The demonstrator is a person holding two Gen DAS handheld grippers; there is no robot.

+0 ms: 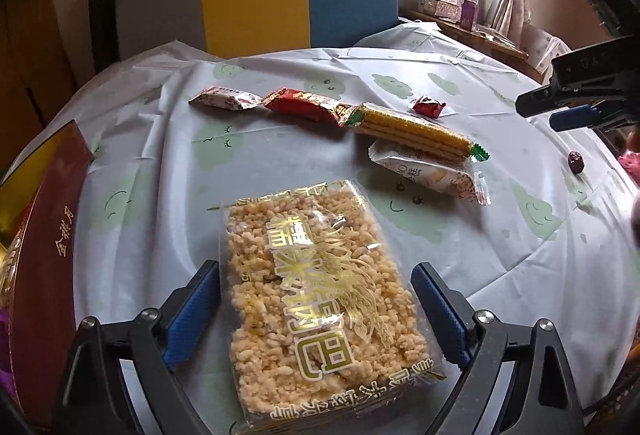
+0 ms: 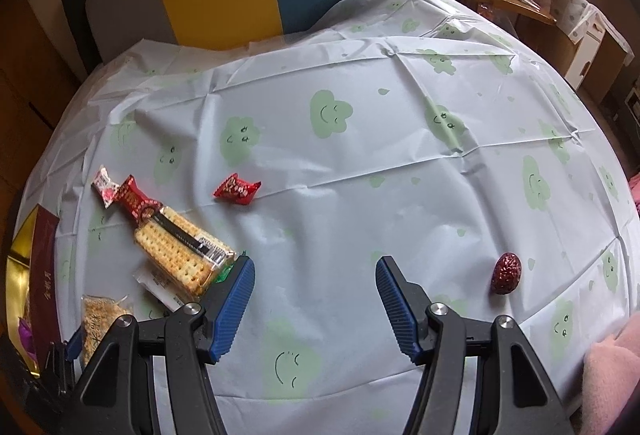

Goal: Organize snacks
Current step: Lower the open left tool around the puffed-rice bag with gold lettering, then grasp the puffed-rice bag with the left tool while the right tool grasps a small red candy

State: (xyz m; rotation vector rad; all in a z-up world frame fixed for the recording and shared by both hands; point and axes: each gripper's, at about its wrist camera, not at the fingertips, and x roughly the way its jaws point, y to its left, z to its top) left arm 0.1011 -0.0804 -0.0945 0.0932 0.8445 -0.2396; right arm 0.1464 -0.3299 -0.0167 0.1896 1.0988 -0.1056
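Cloud-print tablecloth (image 1: 280, 163), clear-wrapped golden rice-cracker pack (image 1: 312, 299)

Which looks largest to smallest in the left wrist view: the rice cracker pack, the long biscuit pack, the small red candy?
1. rice cracker pack, though it is nearest the camera
2. long biscuit pack
3. small red candy

We are wearing a fuzzy pink sleeve (image 2: 612, 359) and carrying two black grippers with ribbed blue pads (image 2: 234, 309) and round silver screws (image 1: 482, 315).

clear puffed-rice pack (image 1: 304, 299) lies flat; cracker sleeve (image 1: 416, 131), red snack packets (image 1: 304, 105) lie beyond.
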